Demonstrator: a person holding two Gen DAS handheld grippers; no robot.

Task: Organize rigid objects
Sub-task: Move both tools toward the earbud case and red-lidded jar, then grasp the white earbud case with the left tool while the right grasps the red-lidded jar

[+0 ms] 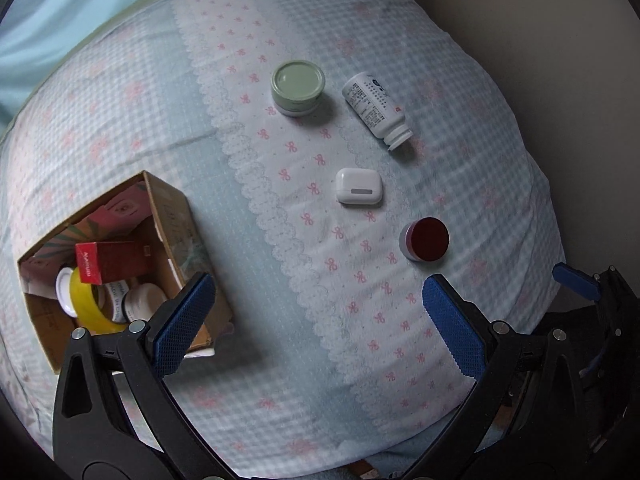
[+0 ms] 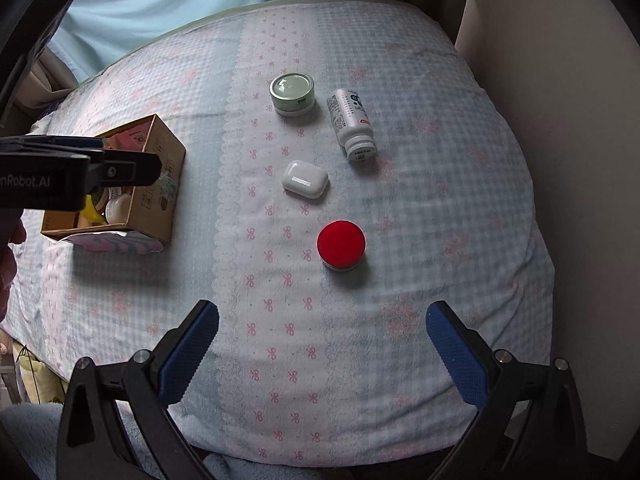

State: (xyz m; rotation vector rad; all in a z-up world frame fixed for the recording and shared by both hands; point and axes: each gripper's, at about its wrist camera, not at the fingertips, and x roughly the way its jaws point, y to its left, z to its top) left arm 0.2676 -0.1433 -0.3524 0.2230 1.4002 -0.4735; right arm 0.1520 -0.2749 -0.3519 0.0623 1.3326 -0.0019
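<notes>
The cardboard box [image 1: 120,256] sits open on the checked bedspread [image 1: 280,360], at the left of everything else. Inside it lie a red carton [image 1: 108,266], a yellow tape roll [image 1: 90,304], a white round lid [image 1: 64,292] partly under the roll, and a small white jar [image 1: 142,300]; printed paper lines the far wall. In the right wrist view the left gripper [image 2: 120,168] hangs over the box's near side and hides part of what is in it.

To the right of the box, well apart from it, four loose items lie on the bow-printed strip of cloth. Farthest from the box's near corner stands a green-lidded jar [image 1: 298,87], upright. Just to its right a white pill bottle [image 1: 376,108] lies on its side, its neck pointing toward the camera. Nearer, between the jar and the red one, rests a white earbud case [image 1: 359,191], lying flat. Right of that and closer still stands a red-lidded jar [image 1: 426,239], upright, apart from the case.

Both tools are spread wide and hold nothing: the left gripper's blue pads [image 1: 184,324] frame bare cloth beside the box, and the right gripper [image 2: 322,360] hovers with the red-lidded jar just beyond its fingers.
</notes>
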